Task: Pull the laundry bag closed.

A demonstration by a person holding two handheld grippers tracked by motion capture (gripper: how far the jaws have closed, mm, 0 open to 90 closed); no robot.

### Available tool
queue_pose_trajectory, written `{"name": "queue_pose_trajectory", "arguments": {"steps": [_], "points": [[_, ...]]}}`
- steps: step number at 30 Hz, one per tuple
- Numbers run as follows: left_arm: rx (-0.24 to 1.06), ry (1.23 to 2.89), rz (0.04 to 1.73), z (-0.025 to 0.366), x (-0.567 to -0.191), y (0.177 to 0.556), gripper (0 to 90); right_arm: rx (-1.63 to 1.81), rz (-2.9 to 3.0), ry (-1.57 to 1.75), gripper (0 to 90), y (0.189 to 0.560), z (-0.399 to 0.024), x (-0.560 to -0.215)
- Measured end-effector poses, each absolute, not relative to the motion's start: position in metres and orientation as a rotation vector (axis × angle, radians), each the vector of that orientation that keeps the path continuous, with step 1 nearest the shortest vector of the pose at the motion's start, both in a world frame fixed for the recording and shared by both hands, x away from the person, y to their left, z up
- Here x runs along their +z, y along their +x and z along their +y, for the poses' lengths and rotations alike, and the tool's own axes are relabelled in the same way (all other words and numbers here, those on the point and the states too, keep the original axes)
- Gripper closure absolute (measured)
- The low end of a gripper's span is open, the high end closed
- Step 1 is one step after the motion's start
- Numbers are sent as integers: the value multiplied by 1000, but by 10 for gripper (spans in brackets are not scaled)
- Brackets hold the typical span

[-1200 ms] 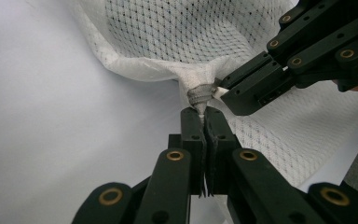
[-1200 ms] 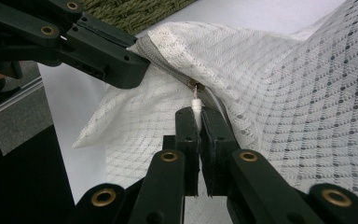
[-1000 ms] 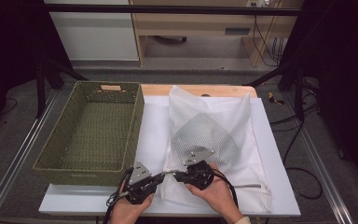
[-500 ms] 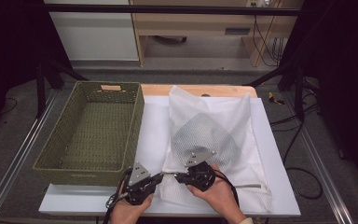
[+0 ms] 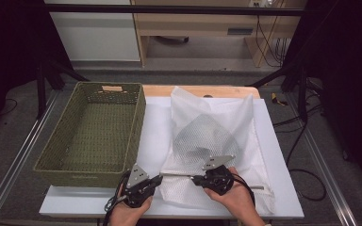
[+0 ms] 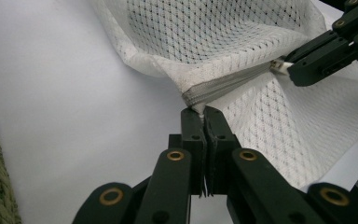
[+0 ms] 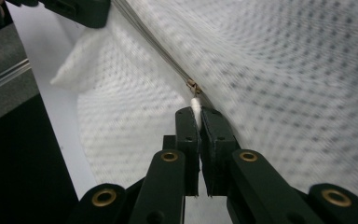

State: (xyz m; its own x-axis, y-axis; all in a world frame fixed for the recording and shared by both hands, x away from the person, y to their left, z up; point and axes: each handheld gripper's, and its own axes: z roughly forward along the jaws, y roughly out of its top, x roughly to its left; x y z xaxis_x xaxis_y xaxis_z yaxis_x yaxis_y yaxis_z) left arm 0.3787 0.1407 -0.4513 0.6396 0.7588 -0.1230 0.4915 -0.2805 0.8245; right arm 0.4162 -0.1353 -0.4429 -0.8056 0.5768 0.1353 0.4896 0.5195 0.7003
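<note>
A white mesh bag (image 5: 217, 117) lies flat on the white table top, with a grey bundle (image 5: 201, 140) showing through the mesh. Its zipper (image 5: 176, 174) runs along the near edge. My left gripper (image 5: 160, 178) is shut on the end of the zipper tape at the bag's near left corner (image 6: 199, 111). My right gripper (image 5: 194, 179) is shut on the white pull tab (image 7: 196, 105) just below the brass slider (image 7: 193, 86). The two grippers point at each other. The zipper stretch (image 6: 228, 84) between them looks closed and taut. The right gripper (image 6: 286, 67) also appears in the left gripper view.
A green woven basket (image 5: 80, 175) stands empty at the left, close to my left hand. The white table top (image 5: 155, 122) lies bare between basket and bag. Beyond the table's far edge is a wooden shelf and cables on the floor.
My right gripper has slid to the right along the zipper with the pull tab, widening the gap to the left gripper. The left gripper has stayed put.
</note>
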Motion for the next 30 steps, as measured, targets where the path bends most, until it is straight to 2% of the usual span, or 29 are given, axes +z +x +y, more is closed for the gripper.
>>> {"name": "queue_pose_trajectory", "arguments": {"steps": [12, 30], "points": [[365, 1930, 989, 139, -458, 378, 882, 1222, 2575, 931, 867, 410, -166, -441], [367, 1936, 959, 126, -469, 369, 882, 1232, 2537, 982, 866, 406, -179, -446]]}}
